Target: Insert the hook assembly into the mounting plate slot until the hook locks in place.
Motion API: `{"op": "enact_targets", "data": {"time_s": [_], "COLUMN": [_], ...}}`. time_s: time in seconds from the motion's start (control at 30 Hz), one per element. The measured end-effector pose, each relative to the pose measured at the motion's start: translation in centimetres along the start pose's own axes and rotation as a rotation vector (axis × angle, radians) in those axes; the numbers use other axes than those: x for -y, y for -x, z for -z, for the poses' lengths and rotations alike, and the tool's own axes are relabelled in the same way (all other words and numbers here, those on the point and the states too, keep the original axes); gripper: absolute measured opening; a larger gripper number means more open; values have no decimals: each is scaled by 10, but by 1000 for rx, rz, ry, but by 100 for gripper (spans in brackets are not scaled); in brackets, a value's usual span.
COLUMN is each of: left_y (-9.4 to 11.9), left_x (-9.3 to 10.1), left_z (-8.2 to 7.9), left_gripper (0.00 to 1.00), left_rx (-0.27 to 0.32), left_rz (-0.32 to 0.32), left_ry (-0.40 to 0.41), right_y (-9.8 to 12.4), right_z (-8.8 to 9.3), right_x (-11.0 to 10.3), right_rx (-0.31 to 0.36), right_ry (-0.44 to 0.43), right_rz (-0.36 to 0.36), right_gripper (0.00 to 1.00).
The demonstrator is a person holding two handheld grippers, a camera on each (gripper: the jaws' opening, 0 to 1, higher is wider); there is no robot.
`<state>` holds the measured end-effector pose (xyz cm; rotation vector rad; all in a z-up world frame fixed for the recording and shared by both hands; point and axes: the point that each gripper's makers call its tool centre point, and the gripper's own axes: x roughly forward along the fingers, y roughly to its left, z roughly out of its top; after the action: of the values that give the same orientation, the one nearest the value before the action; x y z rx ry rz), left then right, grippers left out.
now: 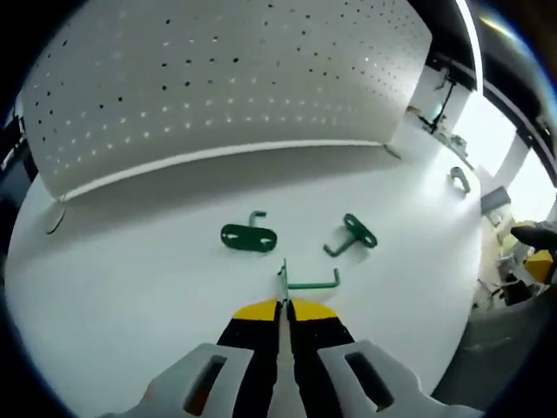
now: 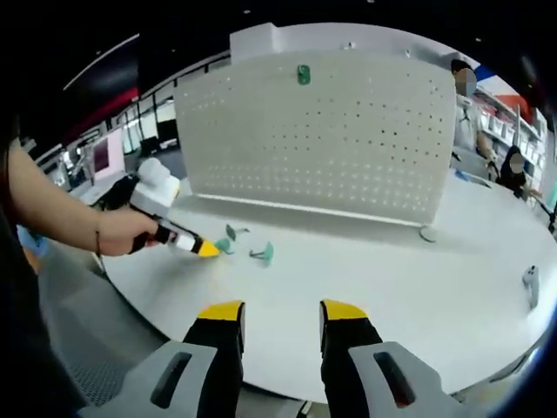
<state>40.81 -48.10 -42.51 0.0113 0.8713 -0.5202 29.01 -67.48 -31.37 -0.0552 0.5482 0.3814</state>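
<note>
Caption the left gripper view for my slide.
Left gripper shut on a green hook, two more green hooks ahead before the white pegboard.

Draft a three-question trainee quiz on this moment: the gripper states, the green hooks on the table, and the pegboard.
1. True or false: the left gripper is shut on a green hook.
2. Besides the gripped one, how many green hooks lie on the white table in the left gripper view? A) none B) two C) four
3. Fill in: the right gripper is ___, with nothing between its jaws.

Key:
1. True. Its jaws meet on the hook's end.
2. B. One hook with an oval plate and one bent hook lie in front of the pegboard.
3. open. A green piece already sits high on the pegboard.
</note>
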Motion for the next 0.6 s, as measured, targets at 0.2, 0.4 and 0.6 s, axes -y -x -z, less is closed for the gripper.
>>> {"op": "enact_targets", "data": {"time_s": [0.2,0.4,0.6], "left_y": [3,7,16], "left_x": [8,11,4], "left_z": [-4,-4,-4], "left_gripper": [3,3,3], "left_rx": [7,11,16], "left_rz": [35,40,12], "left_ry": [-29,-100,-147], "right_y": [1,1,2], "right_z": [0,1,7], "right_x": [-1,-8,-12], "right_rx": [0,-4,-26], "right_ry": [-11,-1,-14], "right_rz": [4,-13,-28], "right_gripper": [33,34,35]}}
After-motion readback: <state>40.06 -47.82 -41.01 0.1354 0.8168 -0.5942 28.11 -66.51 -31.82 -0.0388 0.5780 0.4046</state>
